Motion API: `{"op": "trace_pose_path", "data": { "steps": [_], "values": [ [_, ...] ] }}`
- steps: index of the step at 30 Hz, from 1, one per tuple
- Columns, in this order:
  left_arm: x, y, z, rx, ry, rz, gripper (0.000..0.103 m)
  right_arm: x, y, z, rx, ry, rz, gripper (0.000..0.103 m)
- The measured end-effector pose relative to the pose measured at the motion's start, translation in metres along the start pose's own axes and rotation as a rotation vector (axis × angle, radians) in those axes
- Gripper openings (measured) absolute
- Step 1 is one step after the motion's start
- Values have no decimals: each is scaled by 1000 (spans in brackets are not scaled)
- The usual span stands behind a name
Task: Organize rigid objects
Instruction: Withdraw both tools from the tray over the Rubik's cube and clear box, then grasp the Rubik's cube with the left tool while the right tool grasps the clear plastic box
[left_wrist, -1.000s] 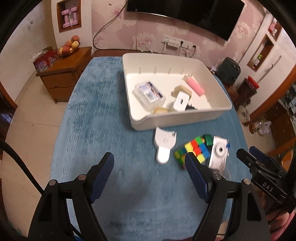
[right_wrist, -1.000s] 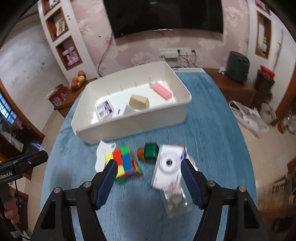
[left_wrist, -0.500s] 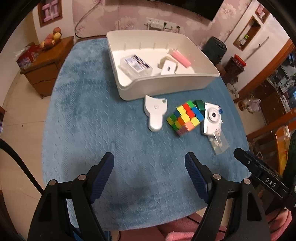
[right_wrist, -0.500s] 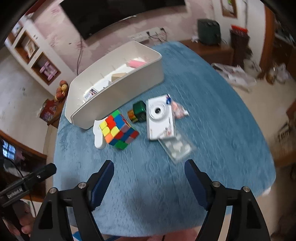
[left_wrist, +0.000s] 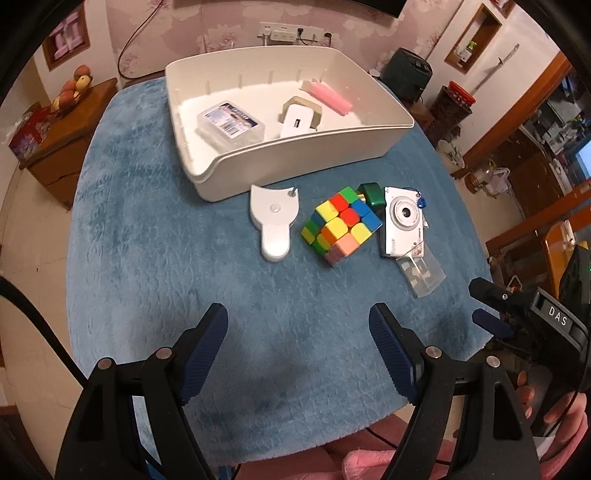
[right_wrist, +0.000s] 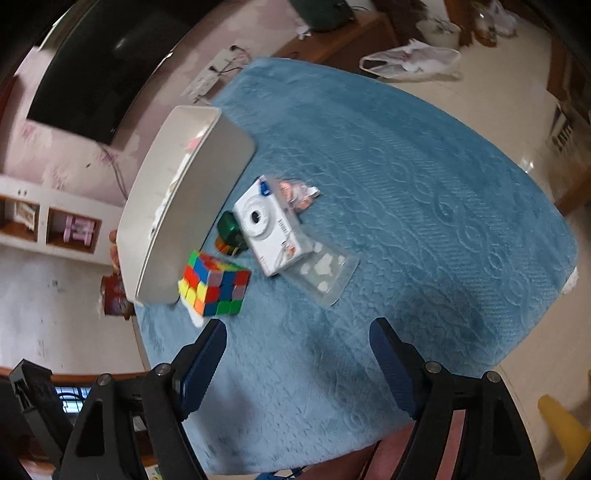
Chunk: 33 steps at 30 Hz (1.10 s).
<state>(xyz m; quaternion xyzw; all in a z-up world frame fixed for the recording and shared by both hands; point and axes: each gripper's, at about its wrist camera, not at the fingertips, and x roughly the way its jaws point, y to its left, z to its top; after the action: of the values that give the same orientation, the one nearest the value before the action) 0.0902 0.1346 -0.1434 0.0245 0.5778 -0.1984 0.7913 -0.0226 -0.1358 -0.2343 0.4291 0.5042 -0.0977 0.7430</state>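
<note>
This is a living room in a home. Far ahead of the left jaws, pink floral wallpaper (left_wrist: 229, 22) carries a white power strip (left_wrist: 284, 35) below a black wall-mounted television (right_wrist: 92, 74). Off to their left a dark wooden side cabinet (left_wrist: 62, 147) bears a bowl of apples and peaches (left_wrist: 72, 92); to their right stands a carved wooden doorframe (left_wrist: 532, 110). Pale glossy floor tiles (right_wrist: 498, 92) surround the table.

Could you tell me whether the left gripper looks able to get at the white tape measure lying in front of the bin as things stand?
Probably yes. The left gripper is open and empty, and only bare blue cloth lies between it and the tape measure. The cube sits apart to its right, the bin just behind.
</note>
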Motion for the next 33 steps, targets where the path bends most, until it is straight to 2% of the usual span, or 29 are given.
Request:
{"op": "trace_pose_path", "data": {
  "steps": [11,15,23,33],
  "values": [
    [27,-27,39,40,61,25,82,31,-13,39,97,111,38,81],
    [45,-32,49,5,114,34,81,52,-26,48,242,214,102,81],
    [71,-36,69,-58,179,64,81,77,-27,62,267,302,46,81],
    [101,-38,92,-135,260,111,82,108,-14,76,255,406,-71,81]
  ]
}}
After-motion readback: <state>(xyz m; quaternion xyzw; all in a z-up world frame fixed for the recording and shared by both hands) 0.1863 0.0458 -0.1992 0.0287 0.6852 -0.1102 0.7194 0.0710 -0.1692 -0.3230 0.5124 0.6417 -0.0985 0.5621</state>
